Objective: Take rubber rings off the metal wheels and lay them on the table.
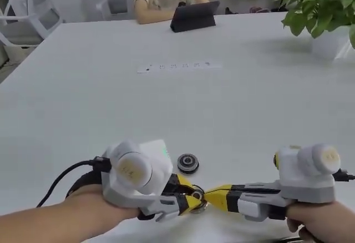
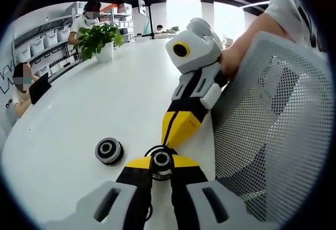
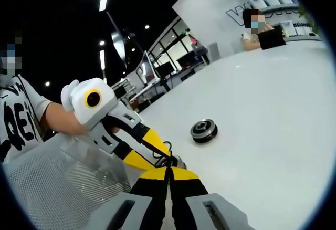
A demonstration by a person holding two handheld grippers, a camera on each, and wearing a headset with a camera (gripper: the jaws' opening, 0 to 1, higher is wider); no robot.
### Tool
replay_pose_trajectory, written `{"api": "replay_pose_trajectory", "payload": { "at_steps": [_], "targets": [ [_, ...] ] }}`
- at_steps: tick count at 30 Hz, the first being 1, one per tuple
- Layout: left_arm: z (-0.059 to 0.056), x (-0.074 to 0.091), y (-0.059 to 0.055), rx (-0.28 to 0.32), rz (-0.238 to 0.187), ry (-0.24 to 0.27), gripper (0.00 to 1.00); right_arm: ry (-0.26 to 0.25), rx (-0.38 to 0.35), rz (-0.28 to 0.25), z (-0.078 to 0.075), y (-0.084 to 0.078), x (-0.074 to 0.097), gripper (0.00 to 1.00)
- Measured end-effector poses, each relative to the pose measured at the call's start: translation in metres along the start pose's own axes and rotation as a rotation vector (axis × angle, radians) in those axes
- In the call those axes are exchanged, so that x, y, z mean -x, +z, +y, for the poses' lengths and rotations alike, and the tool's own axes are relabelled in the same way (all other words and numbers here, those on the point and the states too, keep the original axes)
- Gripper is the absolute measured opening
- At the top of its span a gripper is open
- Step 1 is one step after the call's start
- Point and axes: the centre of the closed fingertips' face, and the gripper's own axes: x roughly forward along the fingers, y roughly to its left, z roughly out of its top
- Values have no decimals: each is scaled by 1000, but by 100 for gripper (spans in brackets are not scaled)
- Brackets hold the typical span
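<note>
My left gripper (image 1: 191,200) is shut on a small metal wheel (image 2: 161,160), held just above the white table (image 1: 222,99) near its front edge. A thin black rubber ring (image 3: 159,155) loops around that wheel. My right gripper (image 1: 208,193) comes in from the right, tip to tip with the left one, and its yellow jaws are shut on the ring at the wheel's edge. In the left gripper view the right gripper (image 2: 169,137) reaches down to the wheel. A second metal wheel (image 1: 188,163) with its black ring lies flat on the table just behind the tips.
A person sits at the table's far end behind a dark tablet (image 1: 193,16). A potted plant (image 1: 324,10) stands at the far right. A strip of paper (image 1: 180,65) lies mid-table. A grey mesh chair (image 2: 273,130) is close behind the grippers.
</note>
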Motion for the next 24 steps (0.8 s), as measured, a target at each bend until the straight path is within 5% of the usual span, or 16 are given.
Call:
{"api": "replay_pose_trajectory", "payload": {
  "at_steps": [15,24],
  "targets": [
    [-2,11,0,18,6,-41,20,27,22,-4,6,11,-3,0],
    [-2,31,8,45,-31,-43,28,50,31,-6,11,19,-1,0]
  ]
}}
